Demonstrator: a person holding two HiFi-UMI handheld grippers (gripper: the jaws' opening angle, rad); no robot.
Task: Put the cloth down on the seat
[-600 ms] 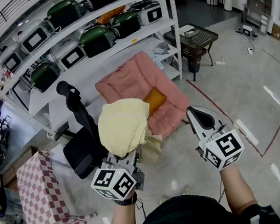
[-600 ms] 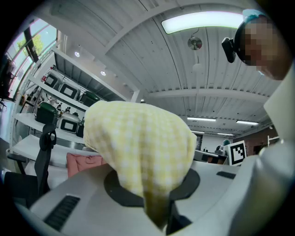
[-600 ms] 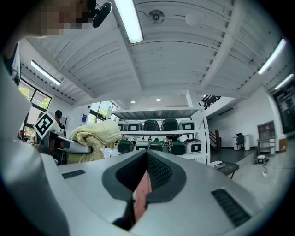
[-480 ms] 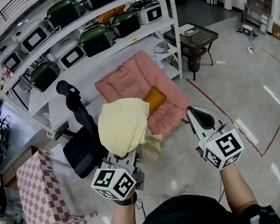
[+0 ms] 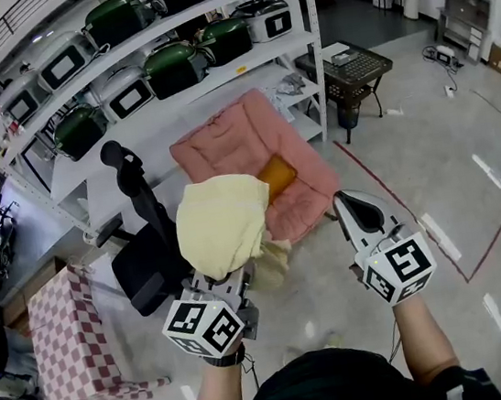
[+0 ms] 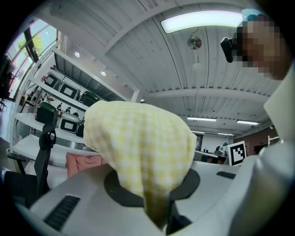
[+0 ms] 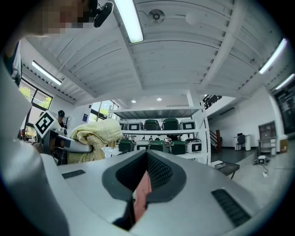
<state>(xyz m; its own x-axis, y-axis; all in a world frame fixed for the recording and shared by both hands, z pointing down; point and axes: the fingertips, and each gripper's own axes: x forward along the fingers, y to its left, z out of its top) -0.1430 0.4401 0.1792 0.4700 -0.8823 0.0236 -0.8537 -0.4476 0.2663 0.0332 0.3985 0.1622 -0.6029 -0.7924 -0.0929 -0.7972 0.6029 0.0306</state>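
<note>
A pale yellow checked cloth (image 5: 221, 222) is bunched up over my left gripper (image 5: 227, 276), whose jaws are shut on its lower fold; in the left gripper view the cloth (image 6: 143, 147) fills the middle and hides the fingertips. I hold it in the air, just in front of a pink padded seat (image 5: 225, 147) that lies on the floor before the shelves, with an orange patch (image 5: 277, 178) on it. My right gripper (image 5: 355, 206) hovers to the right of the cloth, jaws together with nothing in them. From the right gripper view the cloth (image 7: 97, 131) shows at the left.
A black office chair (image 5: 144, 265) stands left of the pink seat. Behind are white shelves (image 5: 298, 44) with several green and white cookers. A red-and-white checked cushion (image 5: 67, 345) lies at lower left, a small black table (image 5: 352, 65) at right. Red tape (image 5: 479, 245) marks the floor.
</note>
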